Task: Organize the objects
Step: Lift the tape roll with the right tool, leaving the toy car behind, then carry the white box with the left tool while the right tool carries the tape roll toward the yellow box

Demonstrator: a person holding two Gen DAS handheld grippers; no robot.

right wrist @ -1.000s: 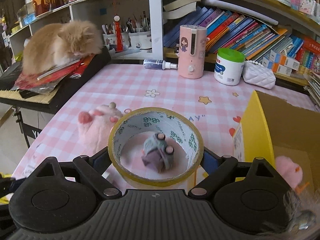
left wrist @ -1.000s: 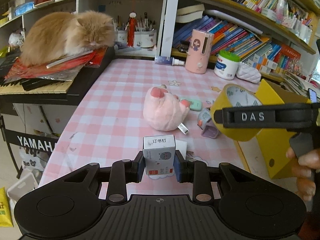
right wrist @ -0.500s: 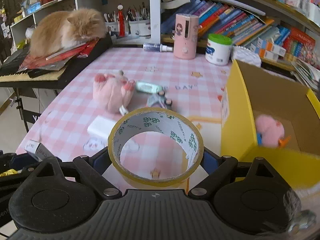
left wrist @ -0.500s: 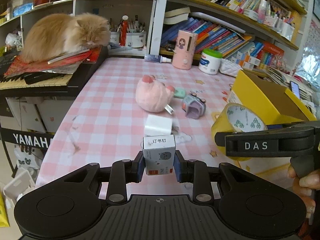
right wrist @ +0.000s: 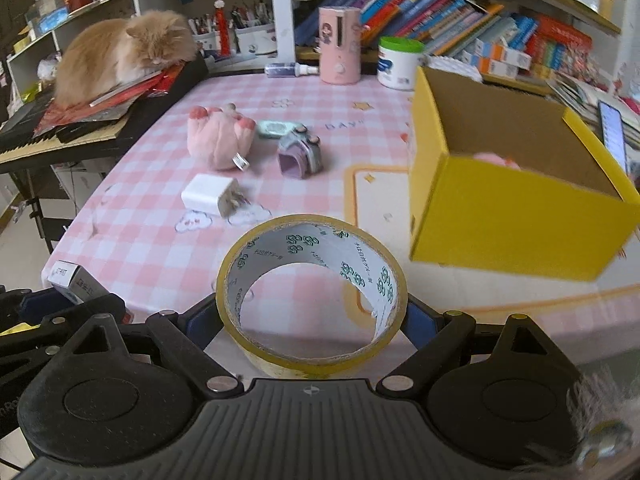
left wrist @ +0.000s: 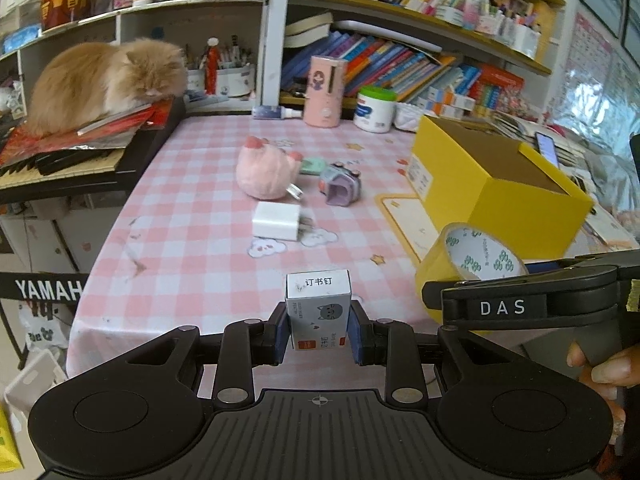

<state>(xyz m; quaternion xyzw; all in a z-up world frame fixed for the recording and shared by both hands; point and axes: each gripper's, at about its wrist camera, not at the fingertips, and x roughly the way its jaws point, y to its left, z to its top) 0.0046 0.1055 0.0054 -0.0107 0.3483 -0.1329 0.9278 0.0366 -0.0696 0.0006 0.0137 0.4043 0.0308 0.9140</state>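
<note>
My left gripper [left wrist: 318, 338] is shut on a small white staples box [left wrist: 318, 308] held above the table's near edge. My right gripper [right wrist: 312, 320] is shut on a yellow tape roll [right wrist: 312, 300], which also shows at the right of the left wrist view as the tape roll [left wrist: 472, 268]. An open yellow cardboard box [right wrist: 512, 216] stands at the right with a pink plush [right wrist: 496, 159] inside. On the pink checked tablecloth [left wrist: 192, 248] lie a pink plush paw [left wrist: 266, 174], a white charger [left wrist: 277, 221], a purple toy [left wrist: 340, 186] and a green case [left wrist: 312, 166].
An orange cat [left wrist: 104, 78] lies on red papers on a keyboard [left wrist: 60, 164] at the left. A pink cylinder [left wrist: 326, 92], a white jar [left wrist: 375, 109] and a spray bottle [left wrist: 276, 112] stand at the table's back. Bookshelves fill the wall. A hand [left wrist: 600, 368] holds the right gripper.
Both grippers have pulled back from the table toward its near edge, keeping their loads. The table objects now look farther off, and the yellow box stands fully in view.
</note>
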